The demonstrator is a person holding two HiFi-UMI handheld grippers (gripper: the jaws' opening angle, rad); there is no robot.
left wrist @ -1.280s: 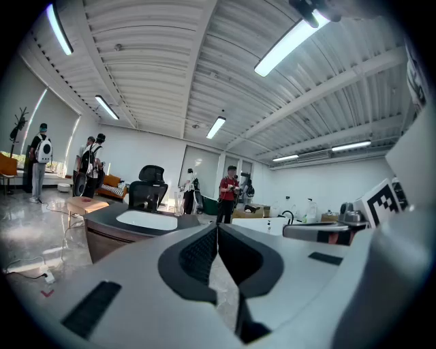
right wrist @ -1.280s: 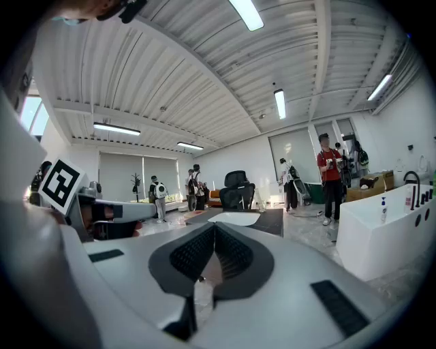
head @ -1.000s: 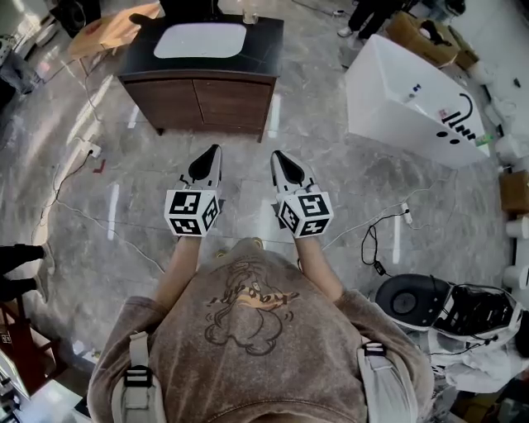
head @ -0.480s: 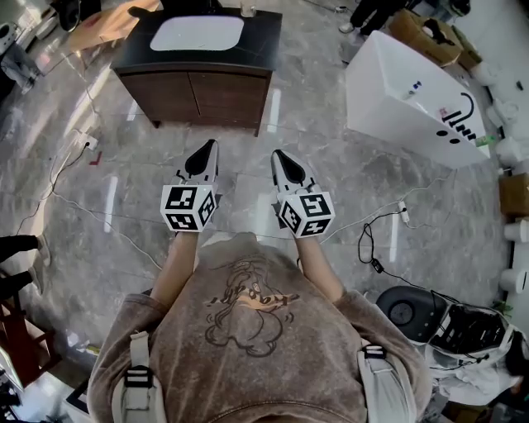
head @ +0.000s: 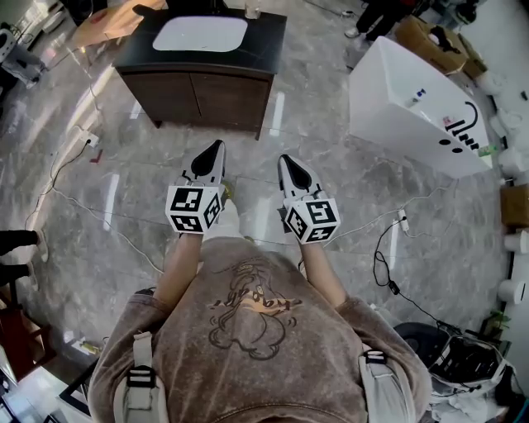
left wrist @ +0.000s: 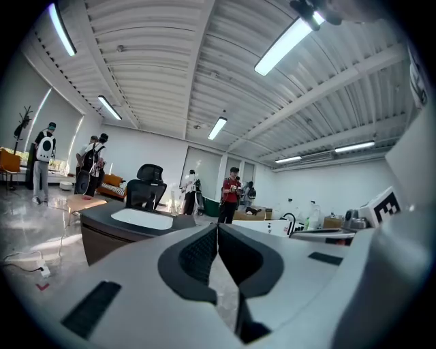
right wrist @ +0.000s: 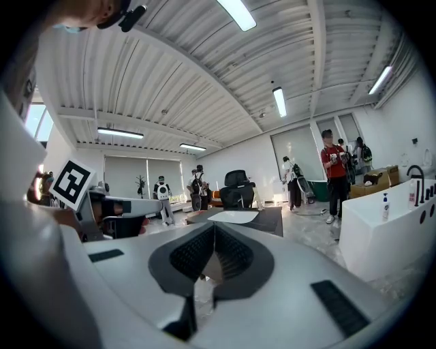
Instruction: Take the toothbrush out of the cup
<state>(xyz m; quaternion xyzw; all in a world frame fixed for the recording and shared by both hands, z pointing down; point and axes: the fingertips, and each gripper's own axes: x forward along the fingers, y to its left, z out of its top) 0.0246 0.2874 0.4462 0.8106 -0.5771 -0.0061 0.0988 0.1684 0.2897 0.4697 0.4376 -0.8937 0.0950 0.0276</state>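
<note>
Toothbrush: too small to make out from here. Cup stands on the dark vanity, back edge, beside the white basin, at 12 o'clock in head view. L gripper & R gripper are side by side over the floor, well short of the vanity, both pointing to 12. The 2 pairs of jaws are pressed together, nothing between. White tub at 2 o'clock.

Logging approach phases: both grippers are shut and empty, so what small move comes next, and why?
Probably step closer to the vanity: what looks like the cup stands at its far edge, well beyond the left gripper and right gripper.
</note>
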